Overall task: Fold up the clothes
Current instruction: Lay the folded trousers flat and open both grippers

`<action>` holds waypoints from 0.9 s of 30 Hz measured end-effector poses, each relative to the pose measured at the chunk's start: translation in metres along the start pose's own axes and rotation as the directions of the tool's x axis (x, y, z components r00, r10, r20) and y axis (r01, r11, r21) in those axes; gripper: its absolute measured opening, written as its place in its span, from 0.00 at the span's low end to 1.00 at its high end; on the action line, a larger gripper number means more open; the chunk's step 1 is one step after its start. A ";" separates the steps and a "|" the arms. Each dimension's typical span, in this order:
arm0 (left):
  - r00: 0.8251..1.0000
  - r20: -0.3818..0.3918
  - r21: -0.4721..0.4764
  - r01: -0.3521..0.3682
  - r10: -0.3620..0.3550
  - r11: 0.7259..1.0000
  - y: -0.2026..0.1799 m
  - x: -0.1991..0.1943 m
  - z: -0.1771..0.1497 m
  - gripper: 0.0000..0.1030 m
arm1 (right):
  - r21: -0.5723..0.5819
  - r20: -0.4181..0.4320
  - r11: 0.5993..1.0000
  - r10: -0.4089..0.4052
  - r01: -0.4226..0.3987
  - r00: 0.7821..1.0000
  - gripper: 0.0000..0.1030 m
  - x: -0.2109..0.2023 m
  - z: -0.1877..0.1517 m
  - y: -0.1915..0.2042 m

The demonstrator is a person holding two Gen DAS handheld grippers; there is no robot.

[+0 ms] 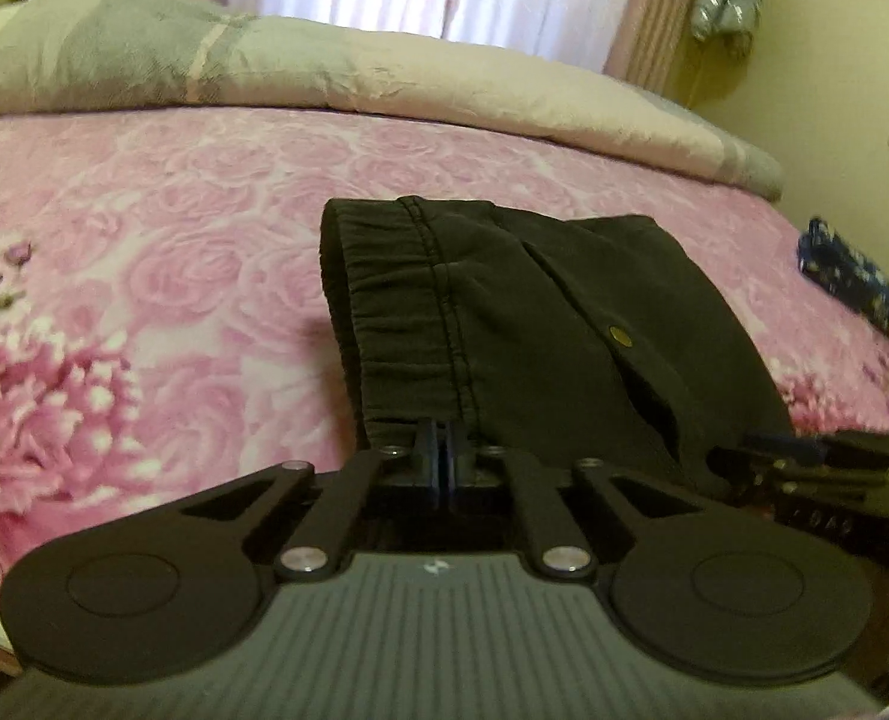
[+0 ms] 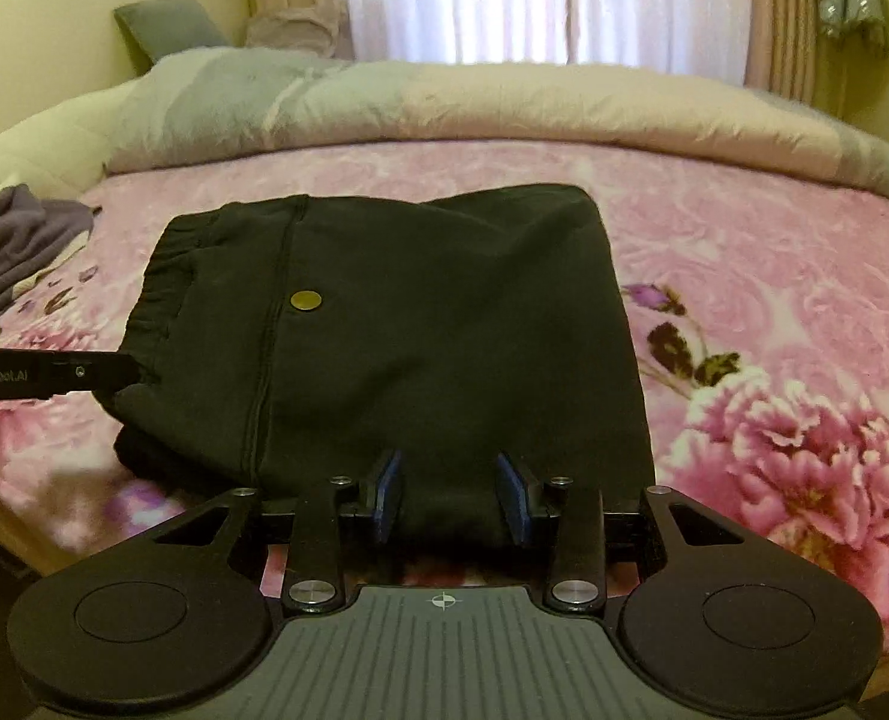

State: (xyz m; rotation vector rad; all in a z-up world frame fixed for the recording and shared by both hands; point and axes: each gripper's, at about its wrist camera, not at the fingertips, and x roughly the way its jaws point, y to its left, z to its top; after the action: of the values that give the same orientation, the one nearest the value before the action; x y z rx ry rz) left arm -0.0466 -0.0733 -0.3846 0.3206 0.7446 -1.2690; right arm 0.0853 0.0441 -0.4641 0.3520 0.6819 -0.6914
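We see one black garment (image 2: 396,324) lying folded on the bed (image 2: 744,252), near its front edge, on the pink rose-print bedspread. It looks like a pair of trousers folded into a compact block. From the right wrist view its long axis runs away from us toward the rolled duvet (image 2: 504,102) at the far side, with the gathered elastic waistband (image 2: 162,294) along its left edge and a single brass button (image 2: 305,300) just right of a vertical seam. The near hem hangs at the bed's edge.

Our left claw (image 1: 443,450) is clenched, its two fingers pressed together right at the lower end of the waistband; we cannot tell whether any cloth is pinched between them. In the right wrist view that same claw comes in from the left and meets the garment's left corner.

Our right claw (image 2: 450,498) stands partly spread at the near hem, with dark cloth between its two blue pads (image 2: 387,498); whether the pads press on it we cannot tell.

We also count one crumpled grey-purple cloth (image 2: 12,240) at the far left of the bed and one dark blue patterned item (image 1: 858,282) at the right edge.
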 end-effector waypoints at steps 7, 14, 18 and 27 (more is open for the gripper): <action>0.994 0.105 -0.001 0.013 -0.013 1.000 0.002 -0.014 0.059 0.05 | -0.007 0.094 0.999 0.034 -0.034 0.995 0.39 -0.018 0.048 -0.013; 0.998 0.061 -0.022 0.019 -0.017 1.000 0.008 0.047 0.101 0.05 | 0.005 0.115 0.999 0.044 -0.045 0.992 0.38 0.053 0.107 -0.032; 1.000 0.012 -0.045 -0.025 0.025 0.999 0.027 0.092 0.078 0.05 | 0.033 0.065 0.999 0.012 -0.014 0.998 0.38 0.107 0.119 -0.053; 0.998 0.051 -0.103 0.032 -0.027 0.994 0.045 0.100 0.068 0.04 | 0.331 0.033 0.942 0.051 -0.059 0.998 0.08 0.131 0.104 -0.117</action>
State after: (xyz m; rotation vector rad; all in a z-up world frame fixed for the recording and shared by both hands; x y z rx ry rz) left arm 0.0283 -0.1750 -0.4090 0.1932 0.7721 -1.2566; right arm 0.1273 -0.1546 -0.4857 0.6709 0.5295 -0.7570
